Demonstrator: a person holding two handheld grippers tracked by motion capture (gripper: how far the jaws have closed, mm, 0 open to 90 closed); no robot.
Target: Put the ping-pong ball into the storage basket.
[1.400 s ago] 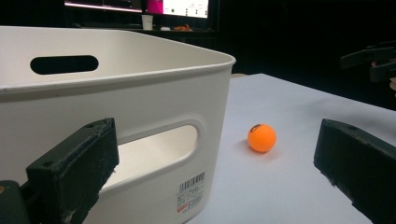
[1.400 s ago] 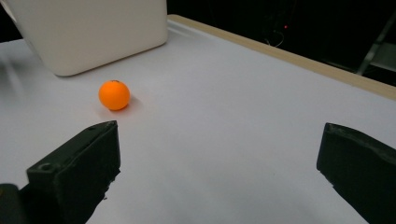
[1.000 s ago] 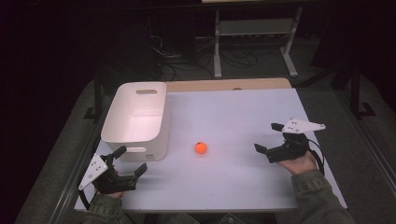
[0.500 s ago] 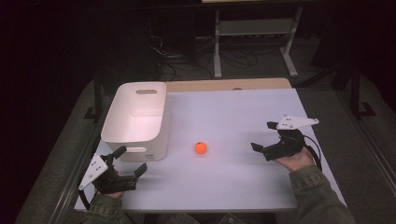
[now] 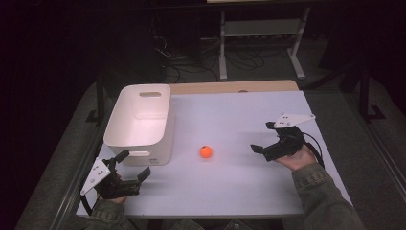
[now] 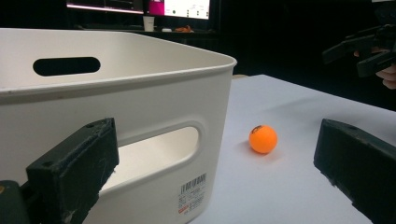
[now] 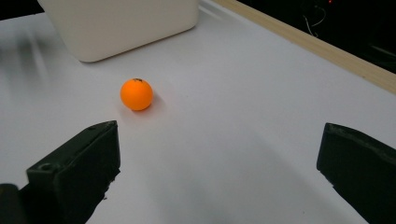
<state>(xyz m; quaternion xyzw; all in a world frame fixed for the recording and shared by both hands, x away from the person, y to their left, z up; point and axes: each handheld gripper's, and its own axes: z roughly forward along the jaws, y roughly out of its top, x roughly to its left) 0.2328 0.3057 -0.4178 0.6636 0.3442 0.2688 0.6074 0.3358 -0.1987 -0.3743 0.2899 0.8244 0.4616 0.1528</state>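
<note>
Orange ball [image 5: 206,152] sits on the white table [image 5: 239,120], in the open, just right of the white bin [image 5: 141,122] near its front corner, not touching it. Right gripper [image 5: 267,138] is held above the table to the ball's right, jaws spread wide, nothing between them. Ball lies well apart from its fingers, off toward the bin side; in the right gripper view the ball [image 7: 137,94] is ahead of and slightly beyond the left-hand finger [image 7: 79,163], outside the gap, closer to that finger than to the other. Left gripper [image 5: 133,165] sits at the table's near left corner, just in front of the bin, jaws also wide open and empty. In the left gripper view the ball [image 6: 263,139] shows between the two fingers but farther off, nearer the right-hand finger [image 6: 355,168]; the bin wall [image 6: 140,116] is just beyond the left-hand finger. Neither gripper touches the ball.
</note>
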